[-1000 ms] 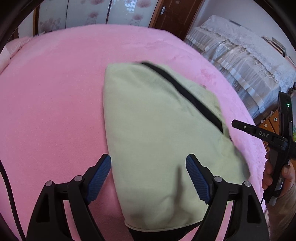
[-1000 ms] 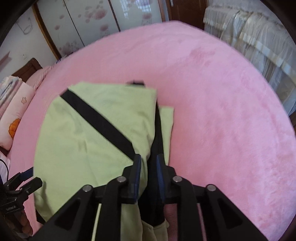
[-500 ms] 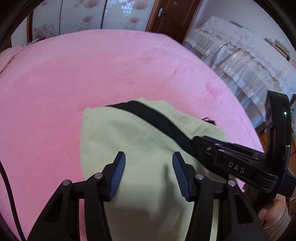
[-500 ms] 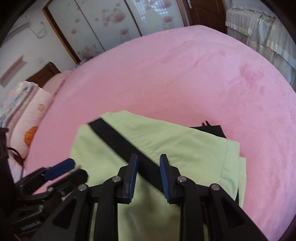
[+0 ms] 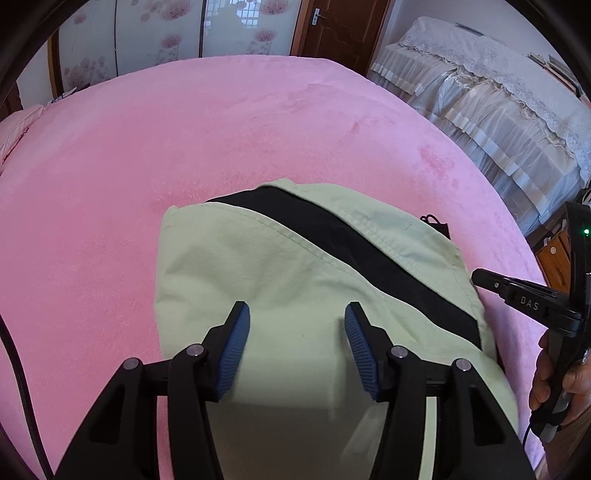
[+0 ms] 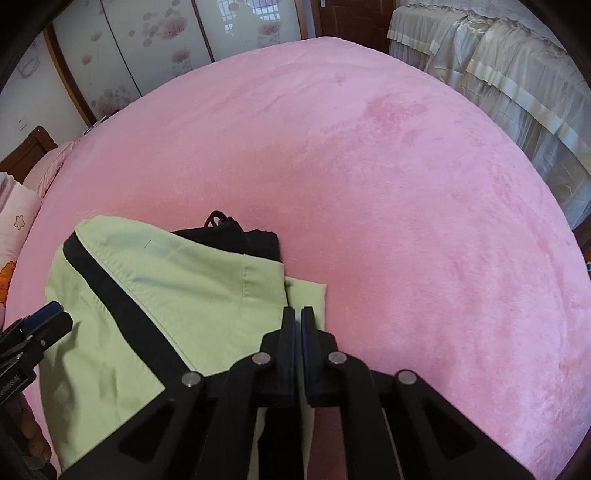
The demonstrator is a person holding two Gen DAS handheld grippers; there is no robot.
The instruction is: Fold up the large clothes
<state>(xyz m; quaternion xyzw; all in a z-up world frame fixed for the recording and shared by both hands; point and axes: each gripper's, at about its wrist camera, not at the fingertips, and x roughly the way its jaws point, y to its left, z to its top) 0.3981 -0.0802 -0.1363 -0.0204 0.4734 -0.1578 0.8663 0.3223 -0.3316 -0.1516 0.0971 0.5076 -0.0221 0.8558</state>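
A light green garment with a black diagonal stripe [image 5: 295, 266] lies folded on the pink bed [image 5: 184, 129]. A black inner part with a cord sticks out at its far edge [image 6: 240, 236]. My left gripper [image 5: 295, 325] hovers over the middle of the garment, its jaws opening with nothing pinched between the blue pads [image 5: 232, 343]. My right gripper [image 6: 298, 314] is shut at the garment's right edge [image 6: 166, 288], and no fabric shows between its fingers. Each gripper appears in the other's view: the right gripper [image 5: 491, 280], held by a hand, and the left gripper [image 6: 48, 317].
The pink bed cover [image 6: 406, 184] stretches wide beyond and to the right of the garment. Furniture under a white lace cloth [image 5: 480, 92] stands on the right. Flowered sliding doors [image 5: 166, 33] and a wooden door [image 5: 343, 26] are behind. A patterned pillow [image 6: 14, 240] lies left.
The garment now lies folded shorter. My right gripper let go of the fabric, moved to the garment's right edge and shut. My left gripper came in over the garment with narrower jaws.
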